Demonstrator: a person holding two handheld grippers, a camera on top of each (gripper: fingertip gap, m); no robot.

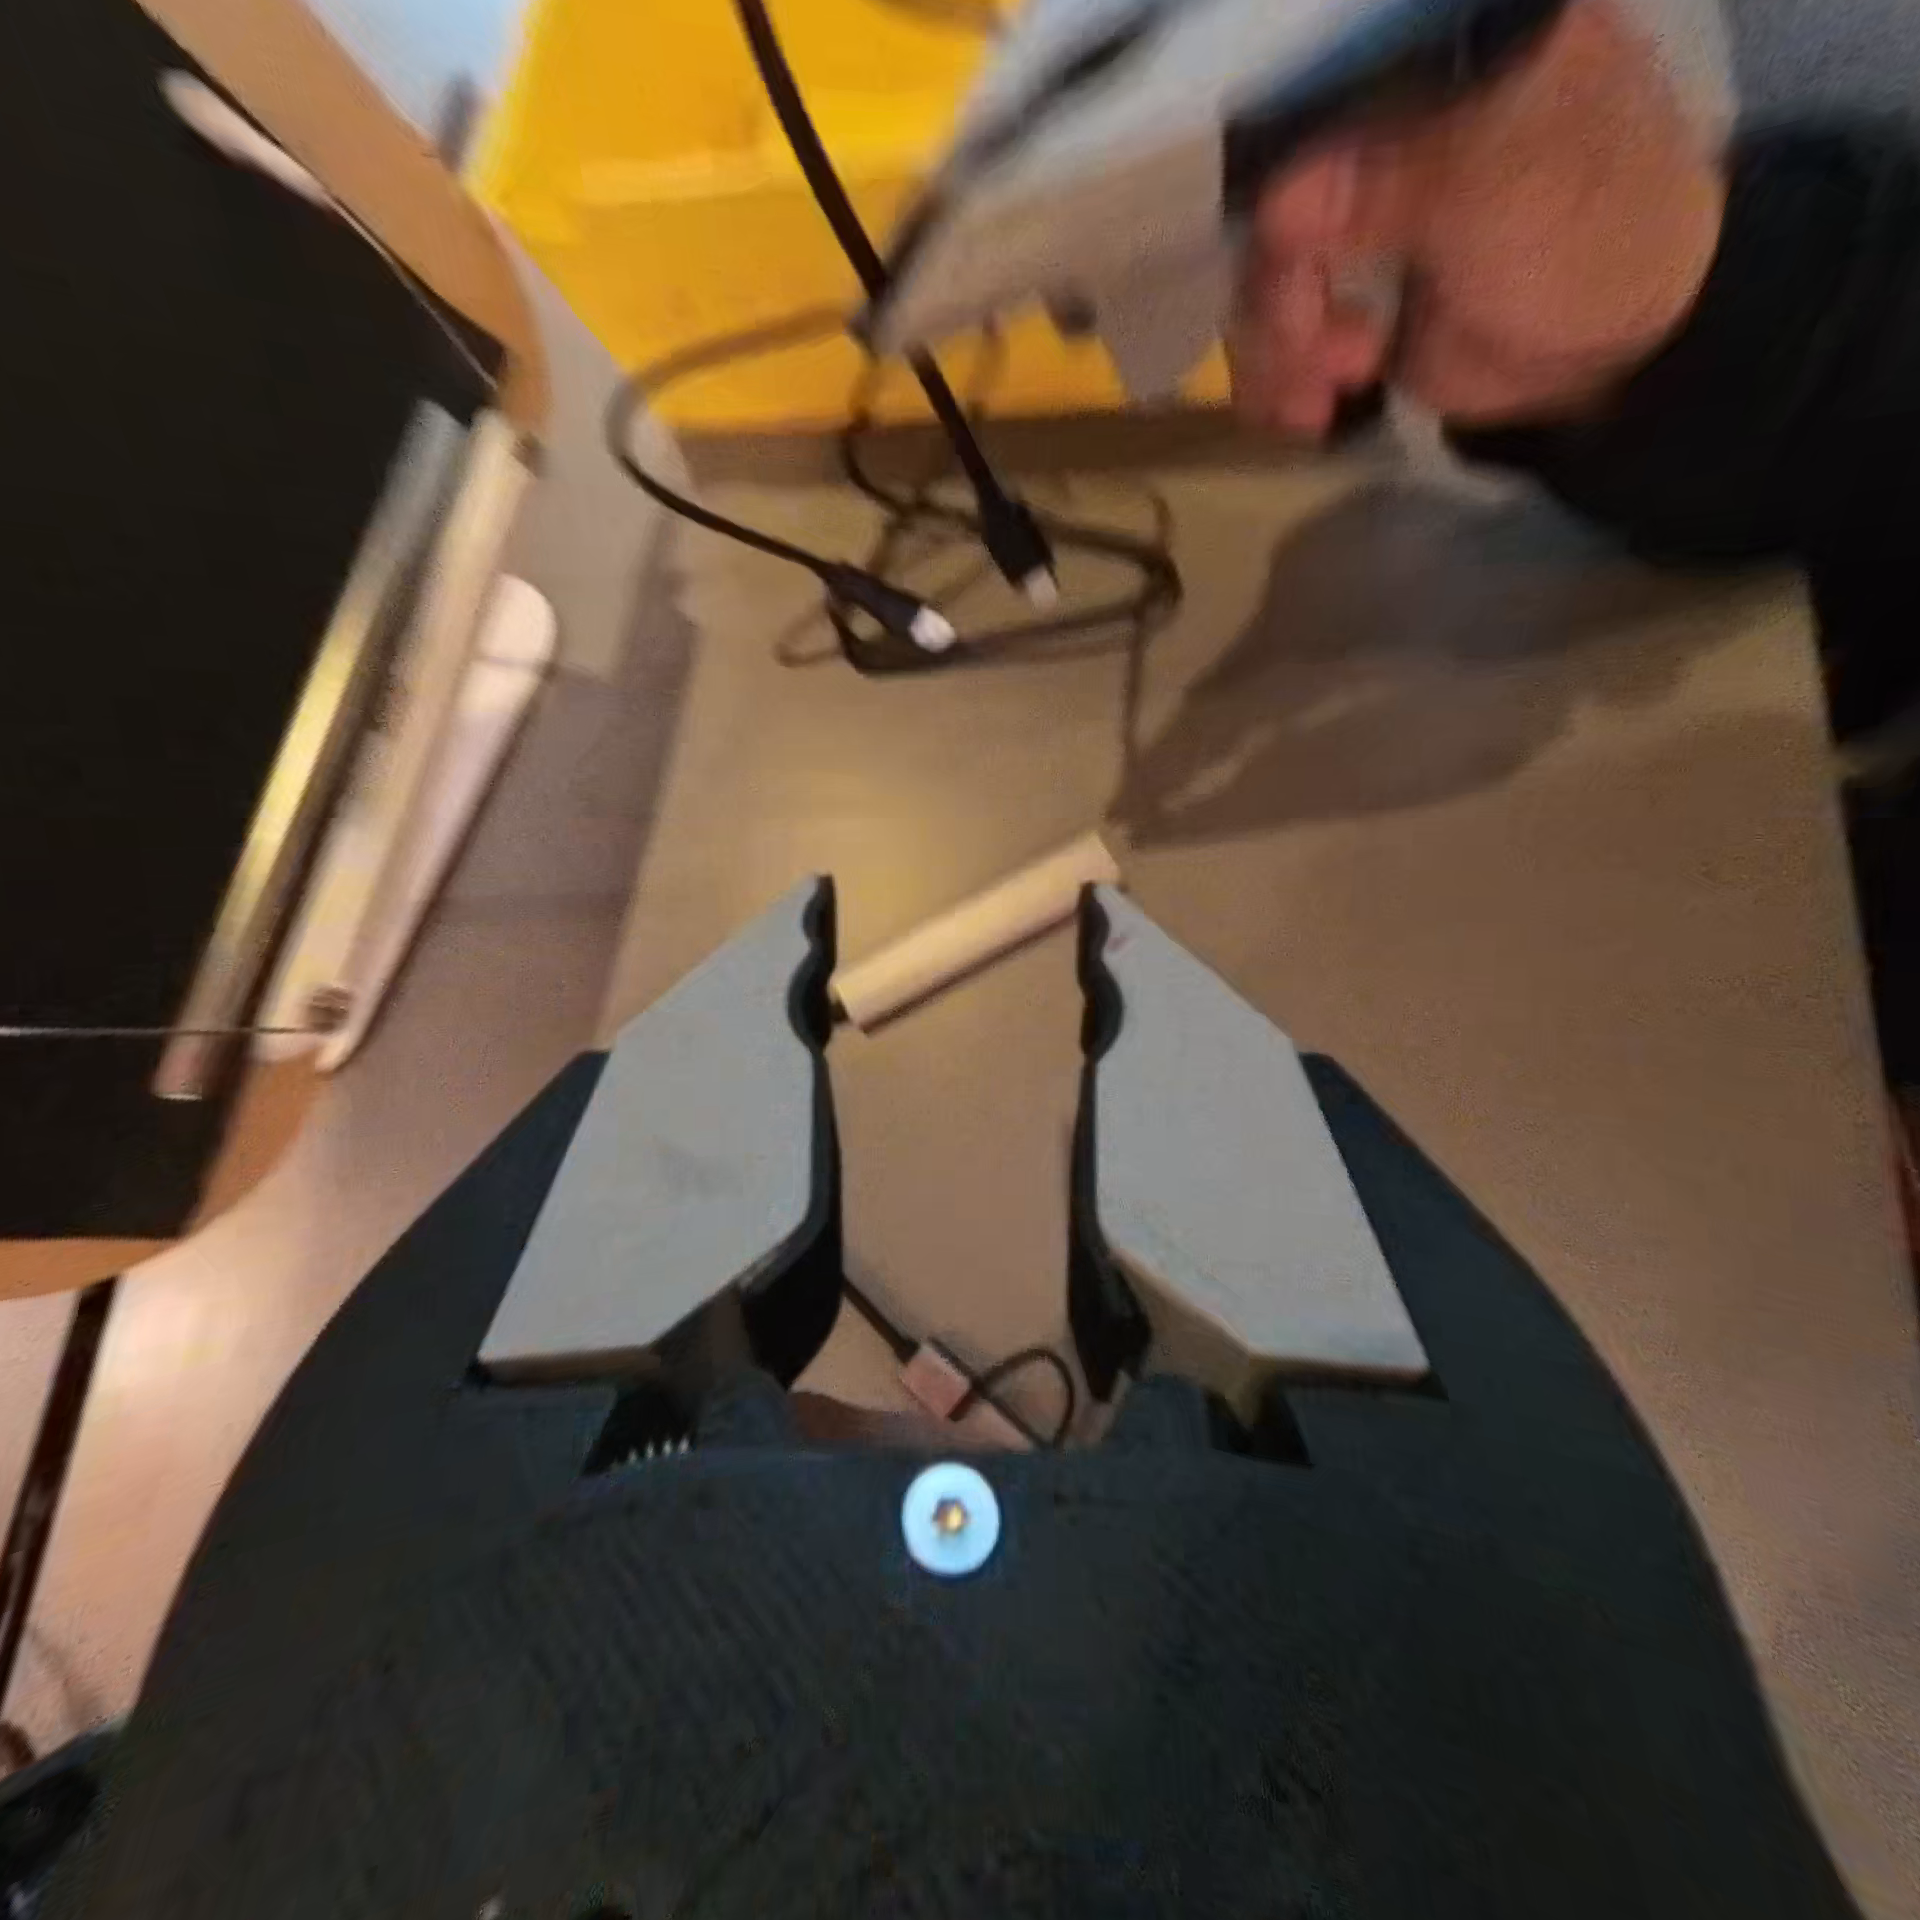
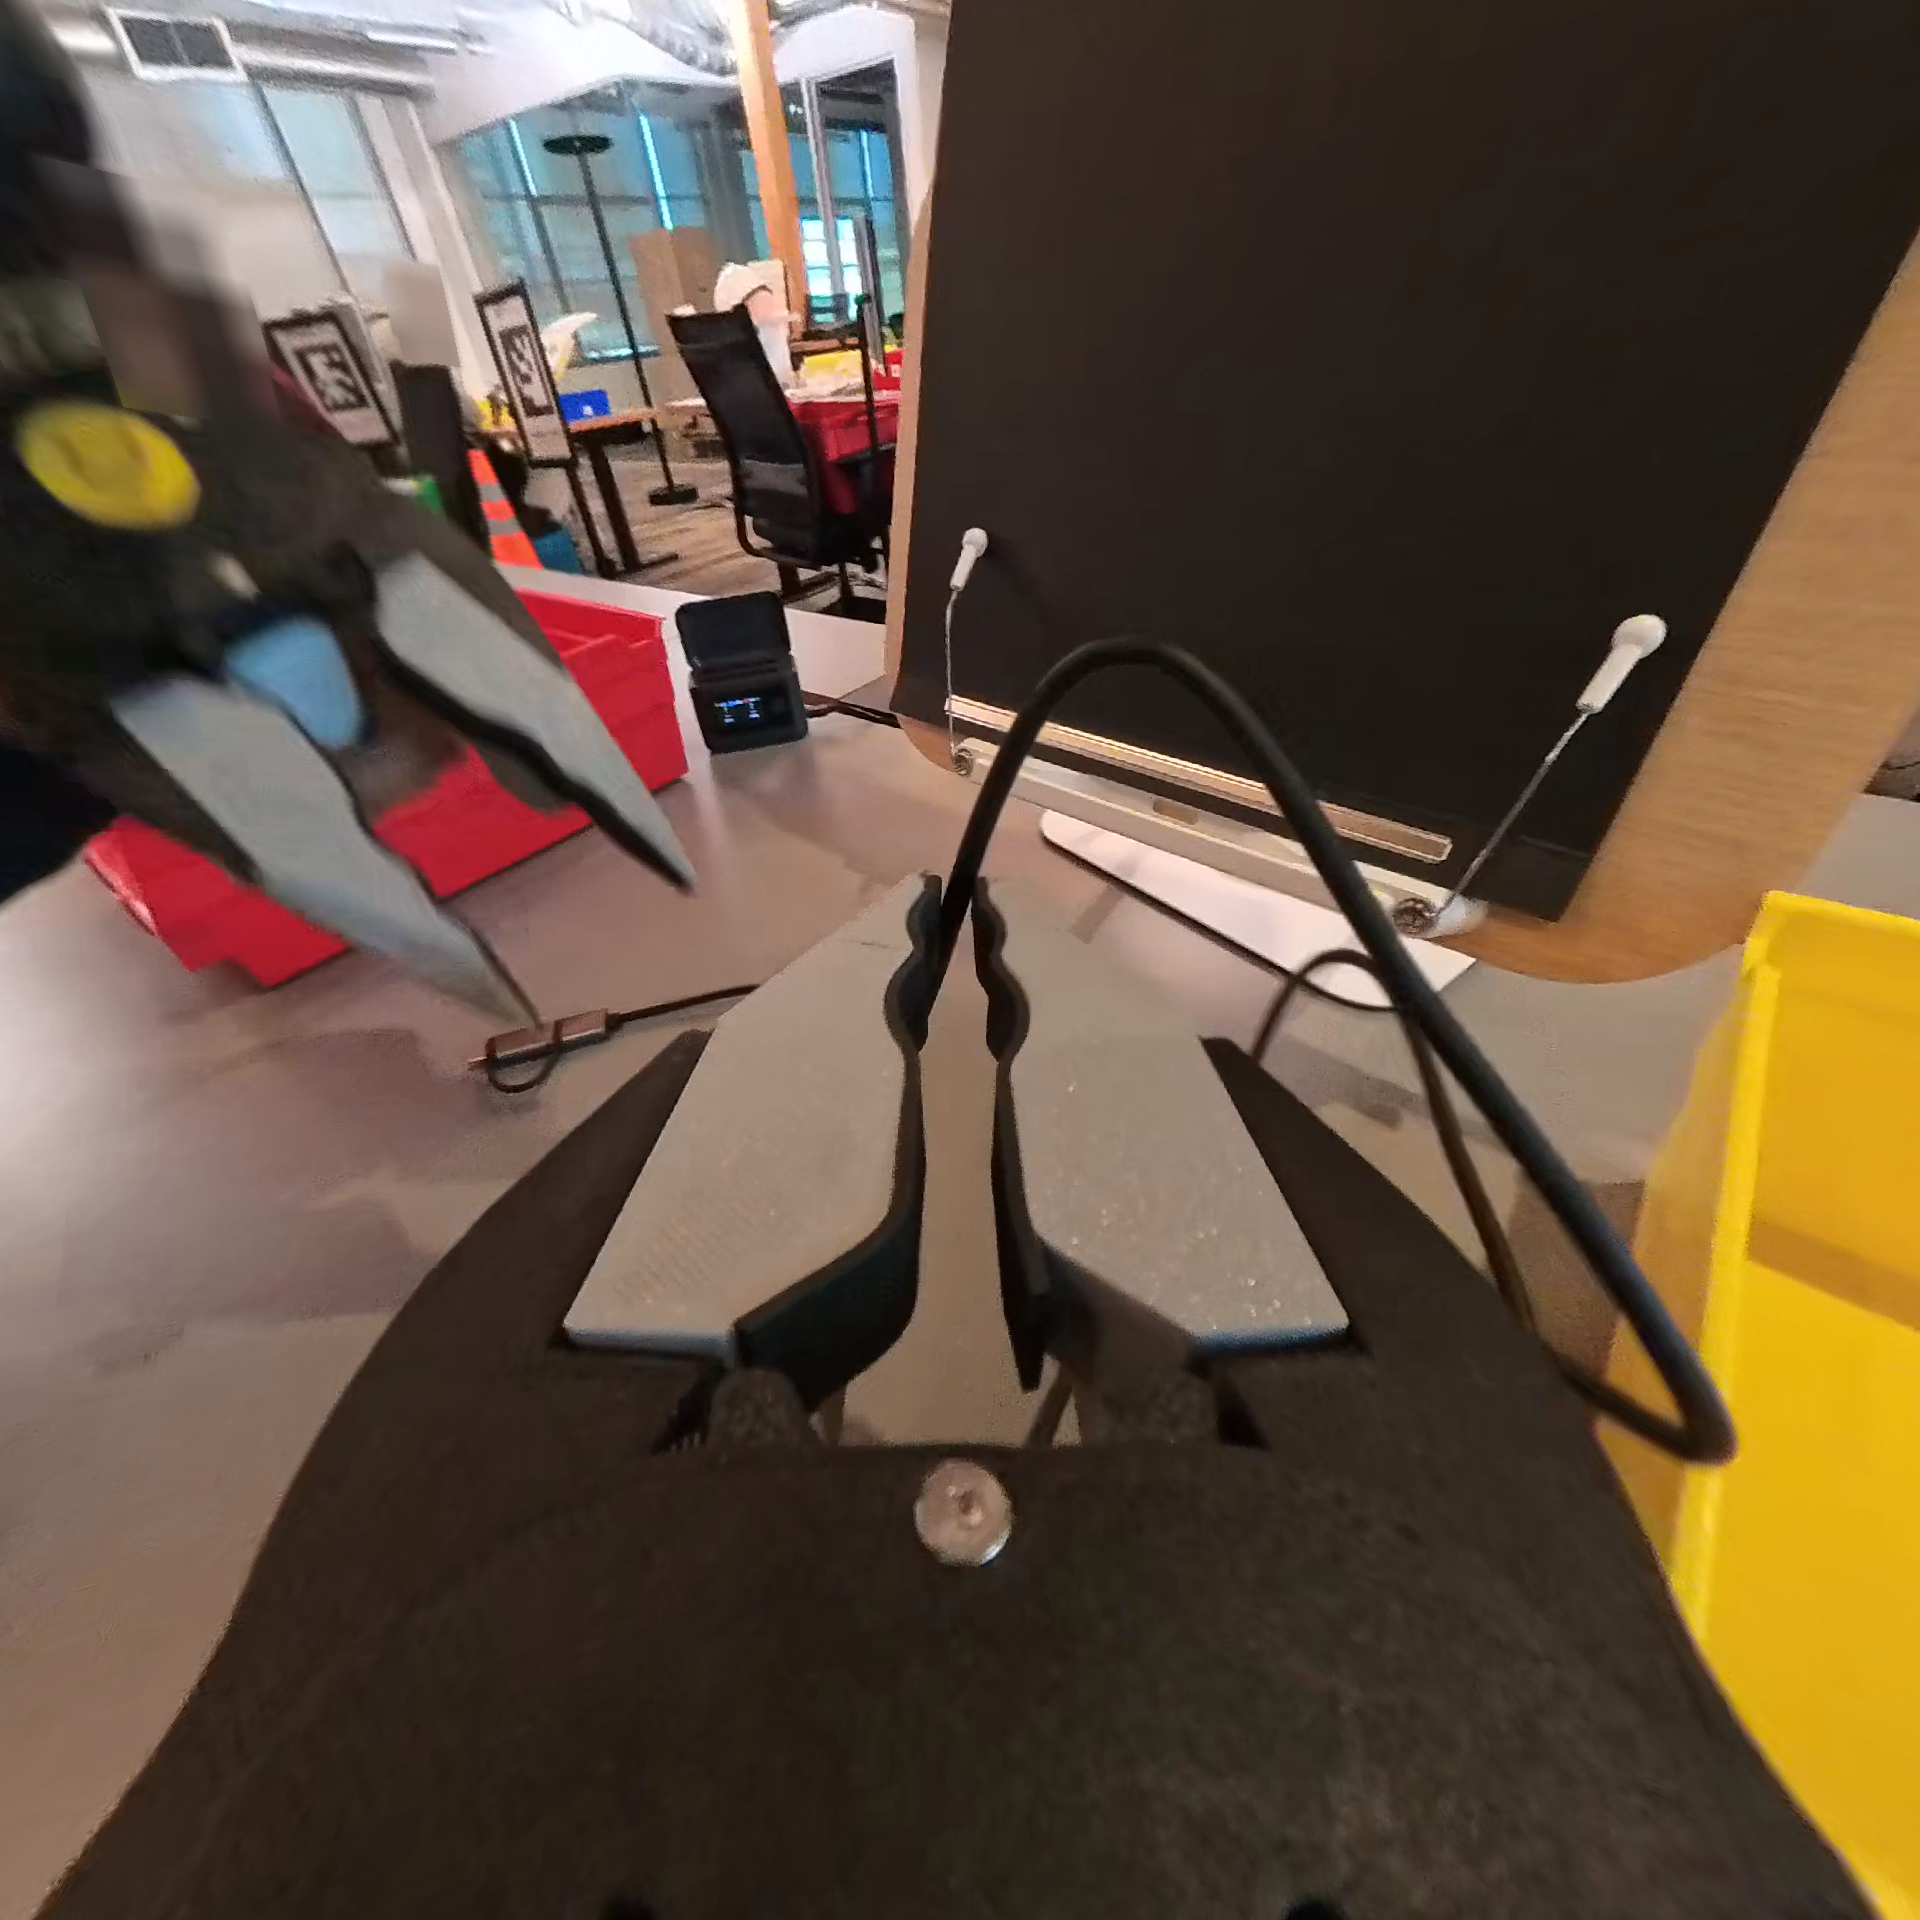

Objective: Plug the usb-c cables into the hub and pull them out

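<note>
Left gripper [image 1: 956, 940]: fingers spread wide with nothing between them, poised above the hub [image 1: 977, 940]; in the right wrist view its tips point down near the hub's plug end [image 2: 551, 1034].
Right gripper [image 2: 961, 914]: fingers drawn nearly together, pinching a black usb-c cable [image 2: 1226, 707] at the tips; the cable arches up and loops down to the right.
Held cable end: seen from the left wrist view, its plug [image 1: 1023, 556] hangs free in the air, below the right gripper and apart from the hub.
Second cable: plug [image 1: 914, 623] lies on the tabletop among loose black loops, well beyond the hub.
Hub: pale slim bar lying flat and at an angle on the table, with no cable seated in it as far as the blur allows.
Surface: smooth grey-brown tabletop [image 2: 260, 1195].
On the surface: yellow bin [image 2: 1829, 1247] at right, red tray [image 2: 603, 717] at left, small black device with a lit screen [image 2: 743, 675], and a dark panel on a pale stand [image 2: 1351, 416].
Room: open office with large windows, a black chair [image 2: 769, 447] and printed marker boards [image 2: 332, 374].
</note>
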